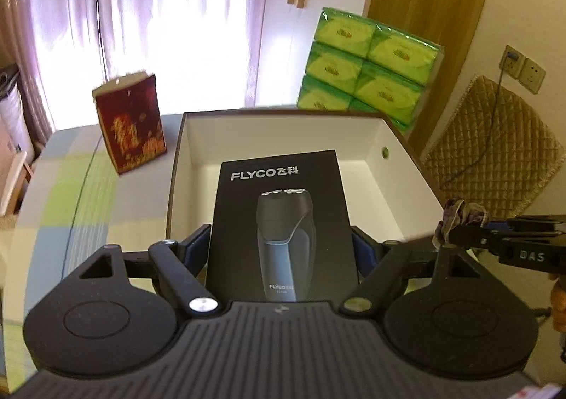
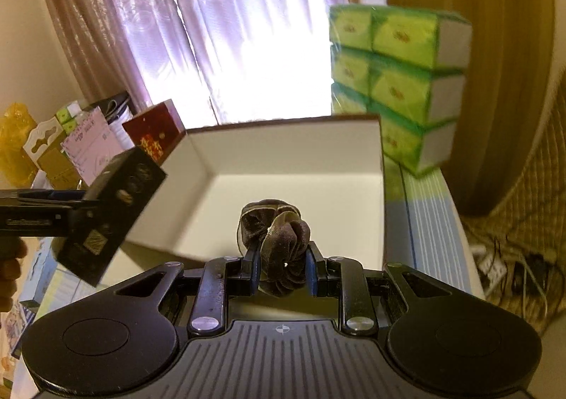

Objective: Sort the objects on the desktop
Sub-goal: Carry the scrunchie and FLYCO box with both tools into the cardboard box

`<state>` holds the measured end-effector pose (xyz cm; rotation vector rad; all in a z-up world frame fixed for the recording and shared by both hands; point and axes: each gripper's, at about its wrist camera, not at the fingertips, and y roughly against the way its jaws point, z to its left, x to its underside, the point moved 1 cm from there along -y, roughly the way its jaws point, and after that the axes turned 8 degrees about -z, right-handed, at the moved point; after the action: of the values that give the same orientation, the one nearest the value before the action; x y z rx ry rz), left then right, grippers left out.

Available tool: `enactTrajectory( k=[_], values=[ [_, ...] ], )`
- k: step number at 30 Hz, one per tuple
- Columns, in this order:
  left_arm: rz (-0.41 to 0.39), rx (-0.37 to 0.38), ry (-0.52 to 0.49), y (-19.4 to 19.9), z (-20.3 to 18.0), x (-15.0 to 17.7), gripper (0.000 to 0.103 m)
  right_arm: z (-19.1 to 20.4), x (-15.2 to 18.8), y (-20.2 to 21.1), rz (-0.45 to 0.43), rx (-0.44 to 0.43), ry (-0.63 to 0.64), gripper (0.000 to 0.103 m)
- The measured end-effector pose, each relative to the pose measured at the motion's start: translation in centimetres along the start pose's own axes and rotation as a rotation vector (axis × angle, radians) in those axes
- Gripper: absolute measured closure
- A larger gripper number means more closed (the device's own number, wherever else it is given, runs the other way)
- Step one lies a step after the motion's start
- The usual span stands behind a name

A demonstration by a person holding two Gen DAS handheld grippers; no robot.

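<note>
My left gripper [image 1: 281, 243] is shut on a black FLYCO shaver box [image 1: 279, 207], pads pressed on its two long sides. It hangs over the near edge of an open white cardboard box [image 1: 283, 133], whose inside looks bare. In the right wrist view, my right gripper [image 2: 283, 268] is shut on a brown velvet scrunchie [image 2: 279, 232], also above the white box [image 2: 290, 147]. The shaver box [image 2: 113, 211] shows tilted at the left there. The scrunchie [image 1: 460, 211] and right gripper [image 1: 456, 232] appear at the right edge of the left wrist view.
A dark red gift bag [image 1: 131, 123] stands left of the white box on the checked tablecloth [image 1: 70, 204]. Stacked green tissue packs [image 1: 364, 69] rise behind it at the right. A quilted chair back [image 1: 495, 151] lies right of the table. Cartons and bags [image 2: 81, 147] crowd the far left.
</note>
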<state>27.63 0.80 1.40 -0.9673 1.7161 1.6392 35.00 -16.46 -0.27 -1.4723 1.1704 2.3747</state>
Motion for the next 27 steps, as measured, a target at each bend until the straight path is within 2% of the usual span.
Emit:
enactTrajectory(
  k=[5,12,21,27],
  values=[
    [0.017,-0.037,-0.020,-3.6,0.2,-1.9,0.027,0.0,-1.8,-3.2,0.022,0.016,0.042,0.081],
    [0.072,-0.106,-0.023,-9.8,0.6,-3.2,0.027,-1.4,-2.2,-8.0,0.098,0.051,0.045,0.081],
    [0.202,-0.155,-0.018,-16.0,0.6,-1.2,0.026,-3.3,-0.7,-12.2,0.227,0.065,0.018,0.081],
    [0.292,-0.182,-0.037,-18.4,0.8,0.5,0.026,-3.5,-0.2,-12.9,0.254,0.065,0.035,0.081]
  ],
)
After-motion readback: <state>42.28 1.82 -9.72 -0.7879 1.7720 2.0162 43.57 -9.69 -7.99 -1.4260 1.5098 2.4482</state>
